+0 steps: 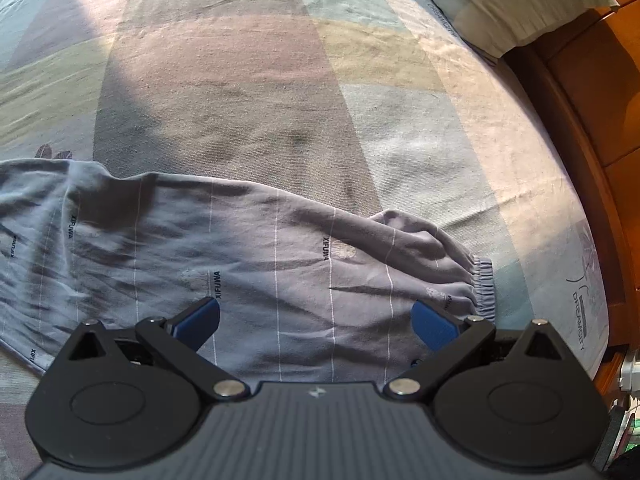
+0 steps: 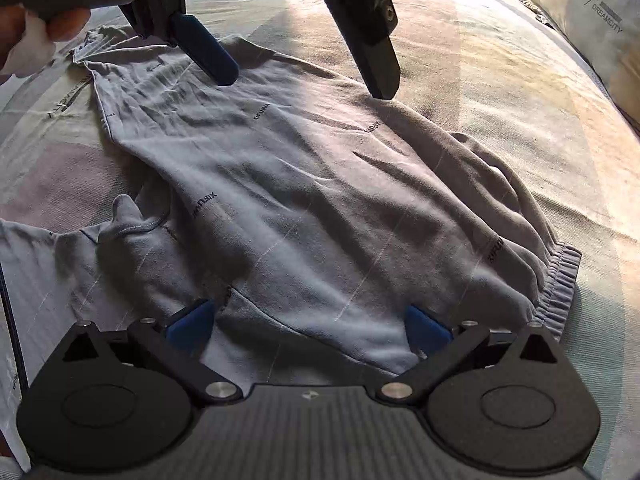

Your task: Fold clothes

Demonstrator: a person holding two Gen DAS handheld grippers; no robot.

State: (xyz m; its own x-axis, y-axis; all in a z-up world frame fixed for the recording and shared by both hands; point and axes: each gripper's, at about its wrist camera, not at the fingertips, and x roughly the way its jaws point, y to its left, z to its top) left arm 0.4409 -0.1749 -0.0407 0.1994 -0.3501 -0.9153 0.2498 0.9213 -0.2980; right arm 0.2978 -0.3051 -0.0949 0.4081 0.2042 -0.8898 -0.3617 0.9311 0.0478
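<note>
While the striped bedsheet (image 1: 248, 80) fills the frames, the grey trousers (image 2: 320, 208) lie crumpled across the middle, waistband at right, with the left gripper (image 2: 308, 76) spread wide above their upper edge and the right gripper (image 2: 312, 330) likewise wide, empty, at bottom centre.

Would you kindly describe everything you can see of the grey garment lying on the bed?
The grey-blue soft cotton-looking garment lies spread but wrinkled on the striped bedsheet. It has thin white pinstripes, small dark "XIFUWA" prints and a gathered elastic band at one end. A folded part with a stitched hem bunches near its left side in the right wrist view. The open left hand-held gripper hovers over its far edge; the open right hand-held gripper is above its near edge.
</note>
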